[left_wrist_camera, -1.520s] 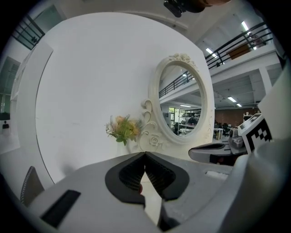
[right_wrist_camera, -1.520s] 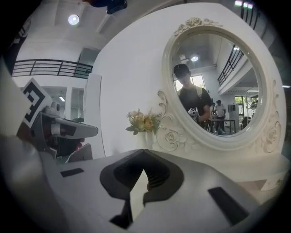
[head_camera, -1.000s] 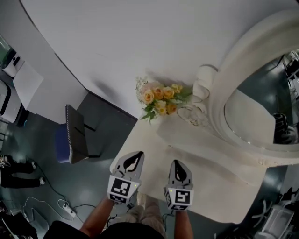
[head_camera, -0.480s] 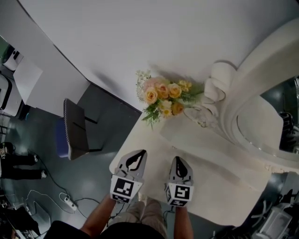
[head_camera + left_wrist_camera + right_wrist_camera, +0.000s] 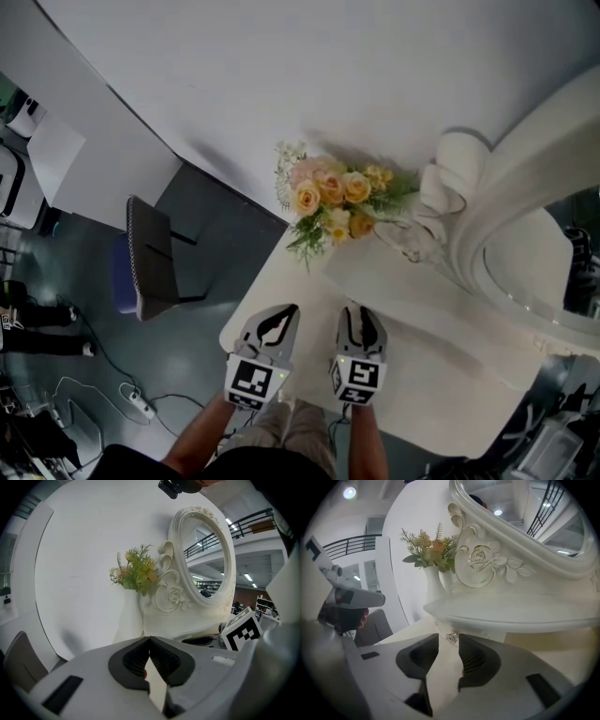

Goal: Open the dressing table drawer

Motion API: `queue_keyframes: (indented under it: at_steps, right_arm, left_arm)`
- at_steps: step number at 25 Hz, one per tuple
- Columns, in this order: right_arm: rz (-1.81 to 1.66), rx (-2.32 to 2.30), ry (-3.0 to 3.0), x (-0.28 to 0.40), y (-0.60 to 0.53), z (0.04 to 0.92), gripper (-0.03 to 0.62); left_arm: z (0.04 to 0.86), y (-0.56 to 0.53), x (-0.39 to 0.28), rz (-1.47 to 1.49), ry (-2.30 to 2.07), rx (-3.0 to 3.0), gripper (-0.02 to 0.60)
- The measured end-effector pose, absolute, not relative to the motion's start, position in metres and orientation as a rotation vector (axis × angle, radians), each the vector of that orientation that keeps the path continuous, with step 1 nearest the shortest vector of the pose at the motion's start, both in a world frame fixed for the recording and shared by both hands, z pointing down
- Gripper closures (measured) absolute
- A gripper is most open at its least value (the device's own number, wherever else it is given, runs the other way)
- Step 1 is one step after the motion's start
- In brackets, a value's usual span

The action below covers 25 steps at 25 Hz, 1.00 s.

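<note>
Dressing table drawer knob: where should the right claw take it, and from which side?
Take the small round knob itself, coming head-on at the drawer front, one jaw on each side. It sticks out from the flat face and is the only protrusion visible to pinch. The right claw has just been opening; the knob sits in line with its gap, not yet gripped.

A white wall (image 5: pixel 281 66) curves past dark floor (image 5: pixel 66 328) (faintly glossy) and a grey chair (image 5: pixel 148 255).
</note>
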State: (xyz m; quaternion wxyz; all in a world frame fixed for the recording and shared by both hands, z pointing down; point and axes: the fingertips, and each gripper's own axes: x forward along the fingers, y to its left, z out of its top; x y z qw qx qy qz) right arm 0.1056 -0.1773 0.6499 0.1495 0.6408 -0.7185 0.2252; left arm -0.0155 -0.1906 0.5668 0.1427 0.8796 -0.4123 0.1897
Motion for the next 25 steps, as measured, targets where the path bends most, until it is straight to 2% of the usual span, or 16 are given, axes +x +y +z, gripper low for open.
queue_keyframes:
  at_steps: [5,9,15,21,25]
  right_arm:
    - [0.674,1.837,-2.058,0.102,-0.185,0.658,0.428]
    - [0.681,1.843,-2.041,0.101,-0.189,0.663,0.427]
    - [0.657,1.853,-2.019,0.102,-0.193,0.667,0.451]
    - [0.611,1.857,-1.988,0.105,-0.193,0.669,0.503]
    - [0.581,1.846,-1.974,0.102,-0.194,0.665,0.507]
  left_arm:
    - [0.573,-0.192,-0.019,0.553,-1.195,2.510,0.578]
    - [0.576,-0.192,-0.020,0.549,-1.193,2.493,0.578]
    - [0.581,-0.192,-0.024,0.560,-1.201,2.484,0.578]
    - [0.583,-0.192,-0.026,0.561,-1.200,2.451,0.578]
    - [0.584,-0.192,-0.026,0.555,-1.199,2.436,0.578]
